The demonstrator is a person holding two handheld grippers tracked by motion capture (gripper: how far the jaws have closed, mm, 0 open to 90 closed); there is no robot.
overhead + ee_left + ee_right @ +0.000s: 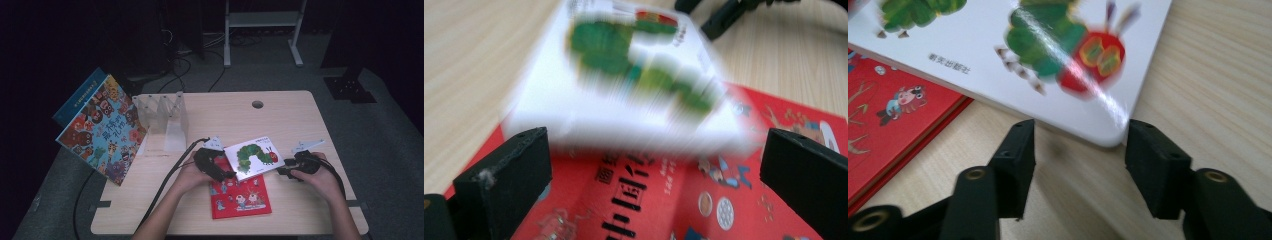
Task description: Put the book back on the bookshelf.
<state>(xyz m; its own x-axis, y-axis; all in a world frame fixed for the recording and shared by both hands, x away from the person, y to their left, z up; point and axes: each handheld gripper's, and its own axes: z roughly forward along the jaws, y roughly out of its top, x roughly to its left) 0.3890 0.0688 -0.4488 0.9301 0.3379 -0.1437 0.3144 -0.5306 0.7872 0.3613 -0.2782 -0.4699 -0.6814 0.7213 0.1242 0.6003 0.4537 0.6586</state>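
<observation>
A white picture book with a green caterpillar lies tilted, its near part resting on a red picture book at the table's front middle. My left gripper is at the white book's left edge. In the left gripper view its jaws stand wide open over the red book, with the blurred white book just ahead. My right gripper is at the white book's right corner. Its jaws are open, with the corner of the white book just in front of the gap.
A clear plastic book stand stands at the back left of the wooden table. A large colourful book and a blue book lean off the table's left edge. A cable hole is at the back.
</observation>
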